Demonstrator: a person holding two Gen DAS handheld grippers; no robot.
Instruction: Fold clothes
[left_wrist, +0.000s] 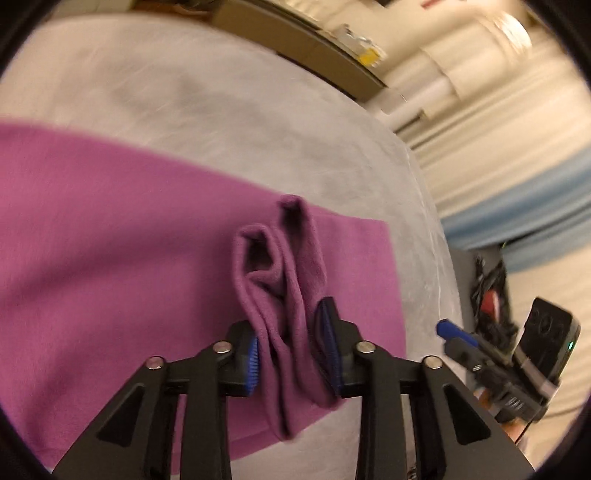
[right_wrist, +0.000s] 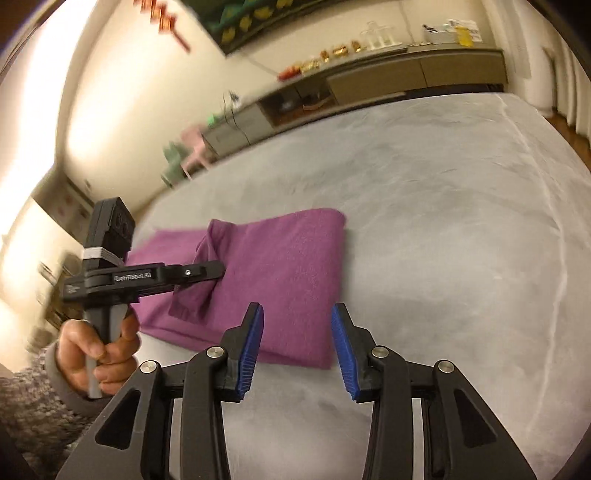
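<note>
A purple garment (left_wrist: 92, 240) (right_wrist: 288, 266) lies folded flat on the grey bed (left_wrist: 221, 110) (right_wrist: 443, 221). A bunched fold of its cloth (left_wrist: 288, 280) (right_wrist: 199, 295) stands up between the jaws of my left gripper (left_wrist: 284, 314) (right_wrist: 218, 269). The jaws are parted and the fold sits loose, its loops gaping. A hand (right_wrist: 107, 350) holds that gripper's handle. My right gripper (right_wrist: 296, 308) (left_wrist: 452, 334) is open with nothing between its pads. It hovers over the bed by the garment's near right corner.
A low cabinet (right_wrist: 406, 77) with small items on top runs along the far wall. Pale curtains (left_wrist: 498, 147) hang beyond the bed's edge, and dark clutter (left_wrist: 487, 288) lies on the floor there. Grey bedding extends right of the garment.
</note>
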